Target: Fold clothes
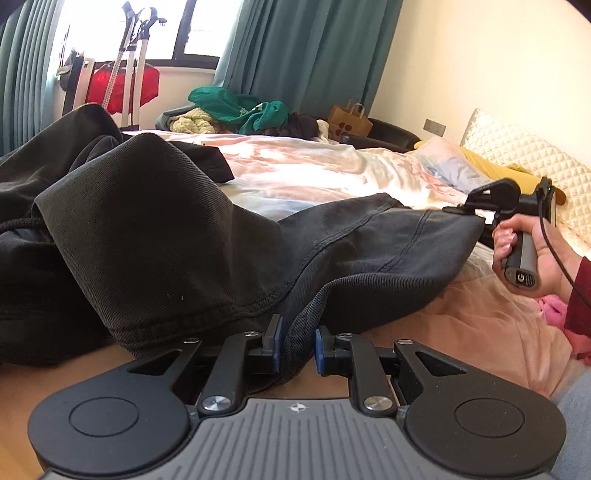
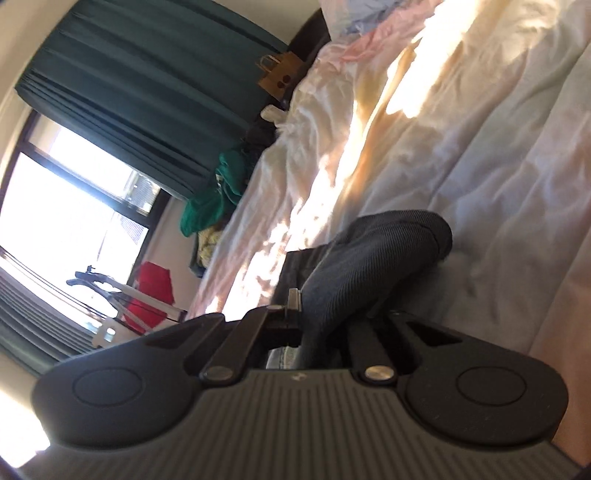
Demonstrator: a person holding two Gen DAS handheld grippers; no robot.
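Trousers (image 1: 155,236) spread on bed (image 1: 314,173)
Clothes pile (image 1: 236,110) behind bed's far edge; paper bag (image 1: 349,120) right of pile; pillow (image 1: 524,158) far right.

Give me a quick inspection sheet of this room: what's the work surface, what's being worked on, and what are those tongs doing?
Surface: bed with rumpled pale sheet, sunlit.
Job's things: dark garment lying crumpled across the bed.
Clutter: clothes pile and paper bag beyond the bed.
Tongs: left tongs pinch the garment's hem; right tongs grip its far end, held by a hand.
Cables: black cable hanging from the right tongs.
Surroundings: green curtains, bright window, quilted headboard.
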